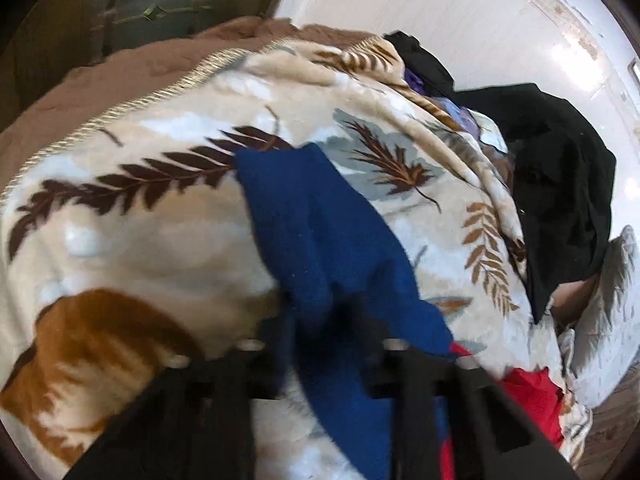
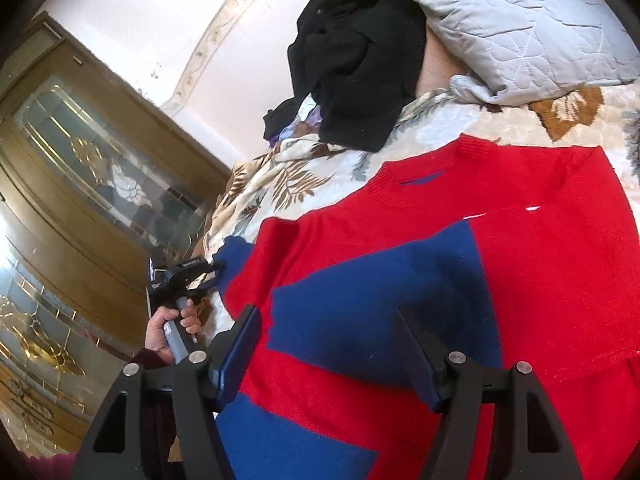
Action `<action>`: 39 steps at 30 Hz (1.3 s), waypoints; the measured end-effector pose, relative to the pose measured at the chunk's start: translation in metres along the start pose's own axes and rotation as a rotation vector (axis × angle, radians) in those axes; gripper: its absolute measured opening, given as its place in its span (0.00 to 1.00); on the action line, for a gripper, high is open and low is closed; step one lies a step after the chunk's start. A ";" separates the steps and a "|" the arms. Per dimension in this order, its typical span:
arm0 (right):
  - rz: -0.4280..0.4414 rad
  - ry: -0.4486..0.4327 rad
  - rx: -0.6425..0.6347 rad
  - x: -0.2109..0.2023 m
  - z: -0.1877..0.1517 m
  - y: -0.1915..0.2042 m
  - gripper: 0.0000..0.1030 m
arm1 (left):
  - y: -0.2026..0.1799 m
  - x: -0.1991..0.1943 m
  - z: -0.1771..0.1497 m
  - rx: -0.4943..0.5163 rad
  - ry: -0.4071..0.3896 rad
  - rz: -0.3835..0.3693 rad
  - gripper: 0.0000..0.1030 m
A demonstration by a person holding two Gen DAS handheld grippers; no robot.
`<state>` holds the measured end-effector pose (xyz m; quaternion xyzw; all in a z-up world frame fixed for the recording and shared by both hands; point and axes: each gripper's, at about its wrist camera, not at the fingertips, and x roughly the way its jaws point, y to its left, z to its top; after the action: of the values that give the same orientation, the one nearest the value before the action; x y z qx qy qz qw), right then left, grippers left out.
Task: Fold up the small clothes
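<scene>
Sweater (image 2: 460, 264), red with blue blocks, lies flat on the leaf-patterned blanket (image 1: 132, 216), and the left gripper (image 1: 326, 320) is pinched on its blue sleeve (image 1: 320, 232) at the garment's outer edge, while the right gripper (image 2: 332, 340) hovers over the sweater's middle with its jaws spread and nothing between them. To fold well, the left one should probably keep its pinch firm and carry the sleeve straight across the chest, the right pressing the body down so it does not drag toward the black clothes (image 2: 356, 68) and the grey pillow (image 2: 512, 24) beyond.
</scene>
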<state>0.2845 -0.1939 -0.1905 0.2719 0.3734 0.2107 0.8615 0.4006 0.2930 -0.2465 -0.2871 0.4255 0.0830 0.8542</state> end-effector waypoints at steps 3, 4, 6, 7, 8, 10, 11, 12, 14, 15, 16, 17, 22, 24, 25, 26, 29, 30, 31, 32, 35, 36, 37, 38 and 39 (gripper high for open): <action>-0.020 -0.013 0.016 -0.003 0.002 -0.006 0.69 | -0.011 -0.005 -0.001 0.029 -0.041 0.001 0.11; -0.030 -0.022 0.016 -0.004 0.002 -0.007 0.69 | -0.017 -0.010 -0.002 0.045 -0.062 -0.008 0.11; -0.060 -0.041 0.028 -0.007 0.005 -0.014 0.69 | -0.040 -0.029 -0.004 0.113 -0.116 -0.038 0.11; -0.072 -0.050 0.037 -0.009 0.006 -0.017 0.69 | -0.053 -0.038 -0.007 0.156 -0.138 -0.046 0.10; -0.083 -0.062 0.055 -0.012 0.008 -0.021 0.69 | -0.067 -0.047 -0.011 0.205 -0.158 -0.060 0.10; -0.099 -0.087 0.096 -0.018 0.012 -0.030 0.69 | -0.102 -0.069 -0.026 0.307 -0.174 -0.109 0.10; -0.109 -0.104 0.118 -0.023 0.015 -0.035 0.69 | -0.116 -0.077 -0.034 0.346 -0.173 -0.136 0.10; -0.123 -0.125 0.135 -0.029 0.017 -0.040 0.69 | -0.139 -0.087 -0.050 0.413 -0.170 -0.168 0.10; -0.142 -0.165 0.164 -0.041 0.022 -0.049 0.69 | -0.183 -0.104 -0.085 0.560 -0.171 -0.212 0.10; -0.147 -0.180 0.177 -0.046 0.023 -0.053 0.69 | -0.203 -0.112 -0.105 0.634 -0.170 -0.236 0.10; -0.150 -0.198 0.195 -0.053 0.026 -0.058 0.69 | -0.219 -0.118 -0.124 0.698 -0.166 -0.260 0.10; -0.150 -0.216 0.212 -0.061 0.028 -0.064 0.69 | -0.237 -0.123 -0.147 0.771 -0.153 -0.286 0.11; -0.181 -0.252 0.259 -0.084 0.033 -0.084 0.69 | -0.288 -0.126 -0.240 1.074 -0.044 -0.310 0.44; -0.181 -0.235 0.269 -0.086 0.034 -0.090 0.70 | -0.282 -0.132 -0.246 1.083 -0.047 -0.300 0.55; -0.179 -0.225 0.271 -0.086 0.034 -0.091 0.70 | -0.275 -0.137 -0.240 1.057 -0.050 -0.305 0.58; -0.179 -0.210 0.269 -0.085 0.034 -0.091 0.70 | -0.266 -0.141 -0.231 1.018 -0.049 -0.311 0.59; -0.189 -0.163 0.241 -0.074 0.033 -0.087 0.70 | -0.229 -0.144 -0.193 0.813 -0.070 -0.286 0.71; -0.214 -0.140 0.229 -0.069 0.032 -0.084 0.70 | -0.216 -0.138 -0.180 0.739 -0.083 -0.238 0.71; -0.238 -0.129 0.221 -0.066 0.031 -0.082 0.70 | -0.205 -0.134 -0.172 0.702 -0.082 -0.202 0.71; -0.263 -0.120 0.213 -0.063 0.030 -0.081 0.70 | -0.196 -0.126 -0.166 0.669 -0.072 -0.159 0.71; -0.349 -0.092 0.203 -0.055 0.029 -0.086 0.70 | -0.180 -0.102 -0.158 0.634 -0.058 -0.064 0.71; -0.363 -0.085 0.210 -0.052 0.029 -0.091 0.70 | -0.178 -0.094 -0.159 0.637 -0.040 -0.034 0.71; -0.368 -0.077 0.219 -0.048 0.029 -0.097 0.70 | -0.177 -0.088 -0.160 0.637 -0.023 -0.025 0.71; -0.369 -0.071 0.224 -0.044 0.029 -0.101 0.70 | -0.177 -0.083 -0.161 0.637 -0.009 -0.026 0.71; -0.369 -0.058 0.223 -0.038 0.030 -0.106 0.70 | -0.178 -0.079 -0.165 0.643 0.003 -0.027 0.71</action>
<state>0.3003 -0.3052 -0.2194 0.2987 0.4128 -0.0013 0.8605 0.3078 0.0625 -0.1892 -0.0081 0.4272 -0.0674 0.9016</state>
